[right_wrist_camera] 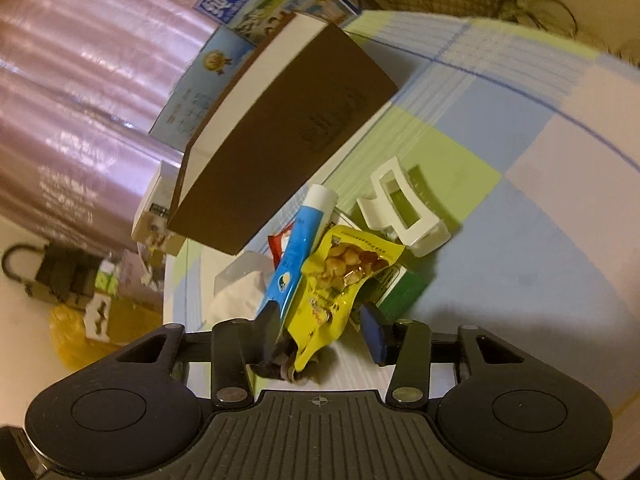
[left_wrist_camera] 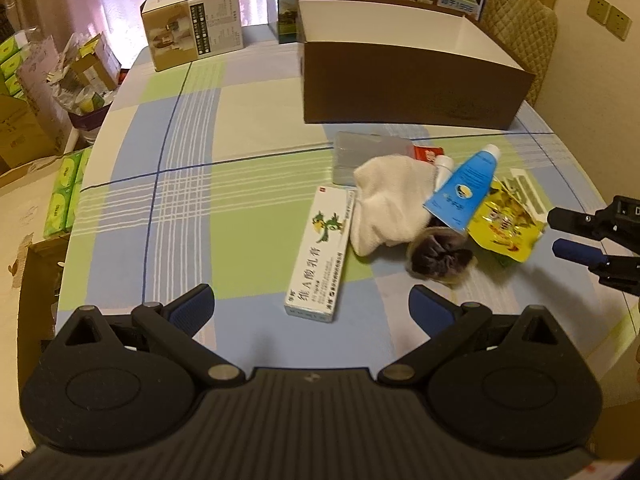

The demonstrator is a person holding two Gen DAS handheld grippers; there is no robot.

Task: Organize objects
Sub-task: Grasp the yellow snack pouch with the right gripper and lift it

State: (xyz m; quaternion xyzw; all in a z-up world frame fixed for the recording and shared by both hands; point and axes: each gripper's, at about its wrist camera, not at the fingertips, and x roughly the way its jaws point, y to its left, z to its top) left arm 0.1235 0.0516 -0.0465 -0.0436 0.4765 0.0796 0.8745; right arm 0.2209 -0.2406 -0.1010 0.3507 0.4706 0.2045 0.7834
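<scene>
On the far side of the table point(left_wrist_camera: 248, 128) stands the open box point(left_wrist_camera: 412, 80); near it lies the pile; left gripper point(left_wrist_camera: 310, 308) gapes empty; right gripper point(right_wrist_camera: 320, 332) straddles the yellow pouch point(right_wrist_camera: 336, 284), unclamped; next, I judge, pinch and lift.

Blue tube point(left_wrist_camera: 464, 188) propped on white sock point(left_wrist_camera: 390, 208), beside yellow snack pouch point(left_wrist_camera: 506, 226), before brown box point(left_wrist_camera: 412, 88).
</scene>
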